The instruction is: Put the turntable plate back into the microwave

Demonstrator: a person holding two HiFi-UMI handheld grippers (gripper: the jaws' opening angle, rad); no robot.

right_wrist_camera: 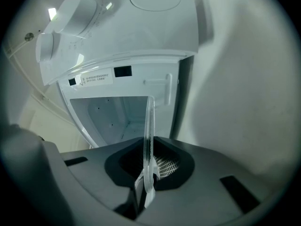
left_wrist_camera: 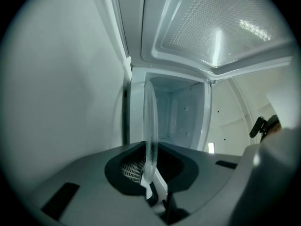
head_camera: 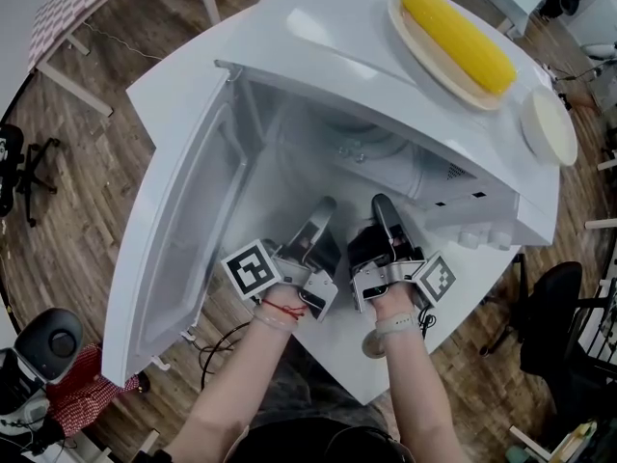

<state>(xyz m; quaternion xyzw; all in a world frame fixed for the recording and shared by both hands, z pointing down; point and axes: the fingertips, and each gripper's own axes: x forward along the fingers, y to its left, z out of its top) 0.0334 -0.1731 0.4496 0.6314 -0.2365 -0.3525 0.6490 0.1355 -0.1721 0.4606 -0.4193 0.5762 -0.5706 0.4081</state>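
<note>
White door (head_camera: pixel 183 249) is standing wide at my left, close beside my tongs. My left gripper (left_wrist_camera: pixel 153 182) and right gripper (right_wrist_camera: pixel 148 182) are each pinching narrow on the glass turntable plate (left_wrist_camera: pixel 150 121), holding it before the microwave (head_camera: pixel 318 56). Its cavity (left_wrist_camera: pixel 178 112) is gaping ahead; corn (head_camera: pixel 458 37) is sitting on top.

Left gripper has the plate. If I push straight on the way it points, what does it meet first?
The way looks free: the left gripper, shut on the glass plate, points into the open microwave cavity. Its back wall probably comes first; depth is unclear.
</note>
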